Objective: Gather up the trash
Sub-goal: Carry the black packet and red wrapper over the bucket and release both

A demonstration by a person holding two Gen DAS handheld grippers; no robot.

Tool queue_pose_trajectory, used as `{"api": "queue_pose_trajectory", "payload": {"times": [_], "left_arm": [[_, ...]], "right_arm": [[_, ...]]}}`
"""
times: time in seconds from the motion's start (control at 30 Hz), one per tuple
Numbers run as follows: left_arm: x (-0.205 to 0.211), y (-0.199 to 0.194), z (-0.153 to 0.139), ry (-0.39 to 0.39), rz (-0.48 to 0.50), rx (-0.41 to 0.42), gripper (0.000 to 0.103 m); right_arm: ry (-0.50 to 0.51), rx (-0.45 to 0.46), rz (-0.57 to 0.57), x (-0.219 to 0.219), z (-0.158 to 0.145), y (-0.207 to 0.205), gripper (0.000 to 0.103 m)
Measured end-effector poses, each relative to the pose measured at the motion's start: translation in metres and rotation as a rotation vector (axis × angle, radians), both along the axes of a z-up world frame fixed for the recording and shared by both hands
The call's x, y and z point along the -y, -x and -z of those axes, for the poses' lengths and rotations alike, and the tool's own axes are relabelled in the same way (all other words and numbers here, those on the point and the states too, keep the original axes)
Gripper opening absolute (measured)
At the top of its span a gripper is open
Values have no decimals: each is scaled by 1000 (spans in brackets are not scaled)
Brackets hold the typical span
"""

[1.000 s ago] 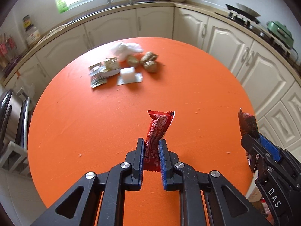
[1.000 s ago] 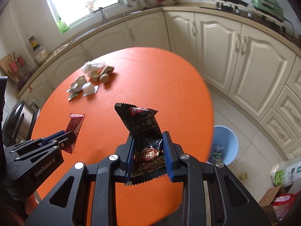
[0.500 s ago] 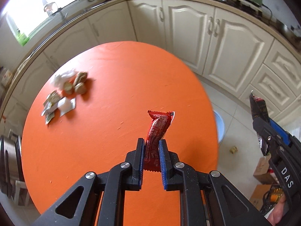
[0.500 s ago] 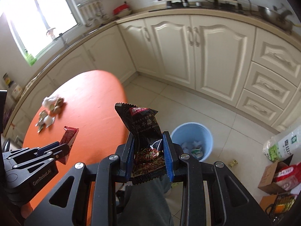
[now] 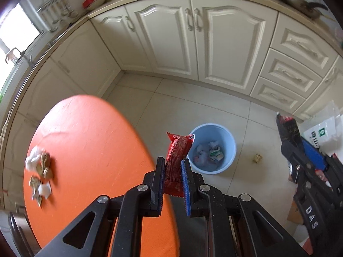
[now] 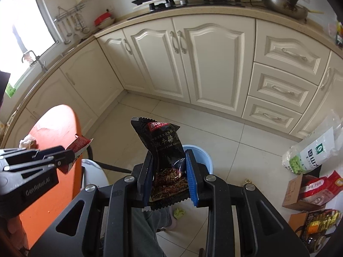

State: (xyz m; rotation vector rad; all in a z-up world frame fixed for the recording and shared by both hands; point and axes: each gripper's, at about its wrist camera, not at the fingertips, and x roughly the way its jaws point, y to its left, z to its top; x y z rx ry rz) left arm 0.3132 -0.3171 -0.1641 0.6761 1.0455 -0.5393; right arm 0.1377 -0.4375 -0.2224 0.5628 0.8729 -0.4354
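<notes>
Tiled floor (image 5: 193, 98) carries blue bin (image 5: 230, 141) near cabinets. Left tongs (image 5: 173, 177) clamp red wrapper (image 5: 176, 158) beyond orange worktop (image 5: 85, 141) edge; right tongs (image 6: 169, 175) clamp black packet (image 6: 163, 143) above bin.

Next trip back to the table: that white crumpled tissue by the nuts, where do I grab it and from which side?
Probably pinch the crumpled tissue across its raised top, coming straight down. It is a soft, puffed heap on the orange table, so it should squash between the fingers. Nuts touch its right side, so close from the bare left edge. The view is blurred.
</notes>
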Motion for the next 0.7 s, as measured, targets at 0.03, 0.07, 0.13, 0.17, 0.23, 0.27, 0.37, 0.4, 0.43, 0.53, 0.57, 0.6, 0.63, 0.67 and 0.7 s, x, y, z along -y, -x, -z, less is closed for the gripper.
{"api": "queue_pose_trajectory", "payload": {"times": [0.03, 0.07, 0.13, 0.17, 0.23, 0.27, 0.37, 0.4, 0.43, 0.53, 0.57, 0.6, 0.63, 0.67, 0.7], "left_arm": [[8, -3, 3, -2, 8, 1, 12], [16, -6, 6, -5, 18, 6, 12], [30, -13, 12, -17, 31, 24, 12], [35, -16, 16, -21, 36, 26, 12], [46, -22, 24, -19, 46, 9, 12], [52, -27, 29, -18, 47, -2, 14], [60, -40, 43, -13, 51, -30, 16], [63, -45, 47, -6, 55, -50, 18], [69, -53, 51, 1, 62, -67, 18], [75, -71, 58, 0, 70, -75, 36], [77, -76, 60, 2, 64, -76, 52], [77, -82, 60, 9, 58, -78, 60], [78, -85, 61, 15, 53, -80, 60], [78, -89, 62, 16, 51, -82, 60], [79, -91, 65, 11, 47, -83, 60]], "right_arm": [[-1, -4, 7, 4, 2, -1, 28], [0, -9, 13, 8, 4, -1, 28], [-6, -18, 26, 15, 8, -3, 28], [-10, -22, 31, 19, 11, -4, 28], [-13, -29, 42, 25, 15, -6, 28], [-17, -33, 47, 29, 17, -7, 28], [-21, -48, 57, 36, 23, -11, 28], [-22, -52, 60, 37, 24, -12, 28], [-25, -56, 62, 39, 26, -14, 28], [-33, -66, 66, 42, 31, -19, 28], [-35, -70, 65, 43, 33, -21, 28], [-37, -72, 64, 43, 34, -22, 28], [-40, -75, 61, 44, 35, -24, 28], [-42, -79, 59, 44, 37, -26, 28], [-42, -81, 56, 42, 37, -27, 28]]}}
